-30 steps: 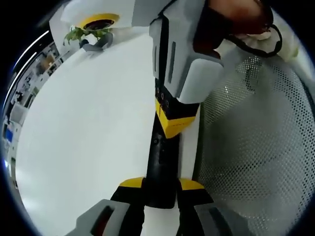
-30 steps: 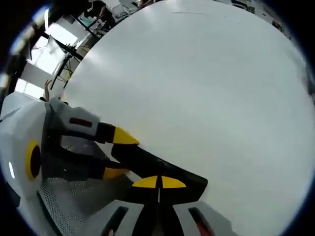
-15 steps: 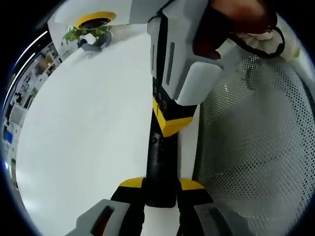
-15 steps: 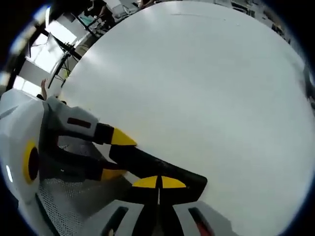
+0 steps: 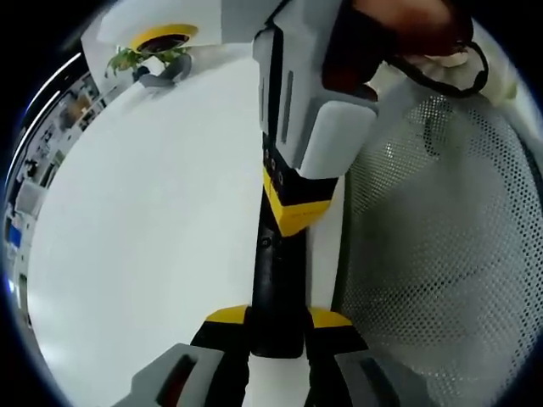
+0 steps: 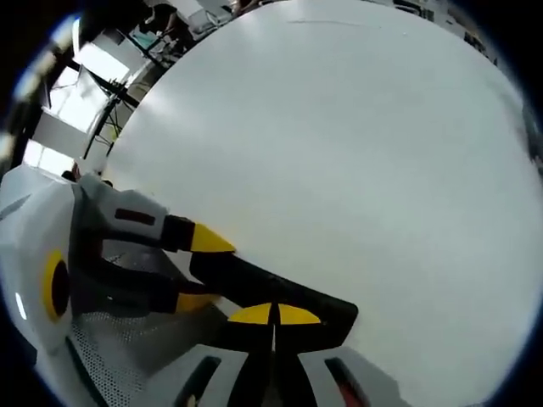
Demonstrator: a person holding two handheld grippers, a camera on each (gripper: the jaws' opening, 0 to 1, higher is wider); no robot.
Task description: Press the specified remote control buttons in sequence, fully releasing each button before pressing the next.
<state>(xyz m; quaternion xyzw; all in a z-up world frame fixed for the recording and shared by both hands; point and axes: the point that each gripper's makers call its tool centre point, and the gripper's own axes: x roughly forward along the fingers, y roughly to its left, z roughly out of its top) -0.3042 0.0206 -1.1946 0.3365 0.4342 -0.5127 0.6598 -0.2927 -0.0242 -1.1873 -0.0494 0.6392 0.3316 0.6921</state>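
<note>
Desk [image 5: 144, 220], broad, white and smooth, carries the slim black plastic remote control [image 5: 276, 280] near its edge beside a white perforated mesh panel [image 5: 433, 254]. The left hand-held gripper [image 5: 276, 326] clamps the remote's near end between its 2 yellow tips. The right hand-held gripper [image 6: 273, 315], tips closed together, bears on the remote's face; judged best: press straight down, then lift fully clear.

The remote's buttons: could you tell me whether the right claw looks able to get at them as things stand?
Probably yes: the right claw, shut, already sits tip-down on the remote, which the left claw clamps at one end. Nothing lies between.
</note>
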